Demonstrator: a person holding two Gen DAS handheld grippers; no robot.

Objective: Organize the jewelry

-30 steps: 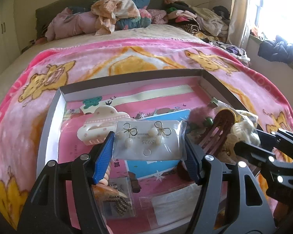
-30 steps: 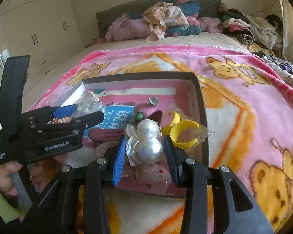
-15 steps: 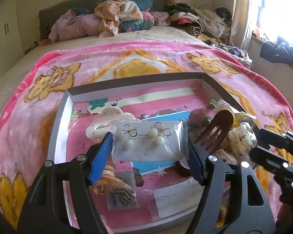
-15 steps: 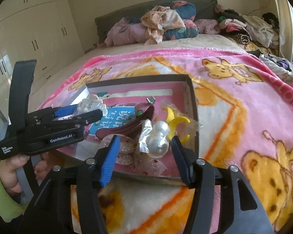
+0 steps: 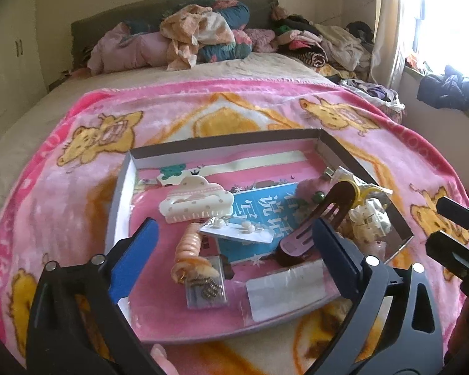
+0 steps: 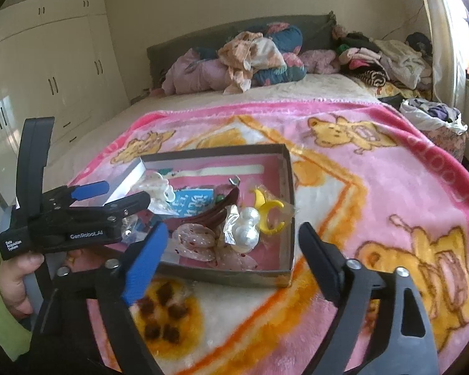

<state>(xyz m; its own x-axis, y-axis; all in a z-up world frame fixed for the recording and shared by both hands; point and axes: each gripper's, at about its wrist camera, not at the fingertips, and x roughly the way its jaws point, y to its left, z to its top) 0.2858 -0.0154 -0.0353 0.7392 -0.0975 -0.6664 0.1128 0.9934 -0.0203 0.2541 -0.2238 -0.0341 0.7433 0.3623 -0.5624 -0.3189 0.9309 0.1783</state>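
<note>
Below centre of the left wrist view, between my left gripper [image 5: 231, 250] jaws, lies the earring card [image 5: 239, 230], tilted in the box [image 5: 122, 184] on the pink blanket [image 5: 78, 187]. Jaws are opening, spread wide, nothing pressed between the pads; the card rests on the blue booklet [image 5: 265, 206] just beyond the tips.

Card's long axis runs roughly left to right across the frame, so it sits broadside to the jaws (any re-grasp would be across its short side, I judge).

Right wrist view: right gripper [image 6: 231, 250] jaws also opening, wide apart and empty. The bagged pearl piece [image 6: 248, 229] lies ahead of them, centre frame, inside the box near its right wall, beside the yellow bangle [image 6: 270, 215]. Its long axis points away from the camera, roughly in line with the jaws.

Left hand is nearer the card and the white hair claw [image 5: 197, 201]; right hand nearer the pearls and bangle. Brown clip [image 5: 322, 215] lies diagonally between the two zones.
</note>
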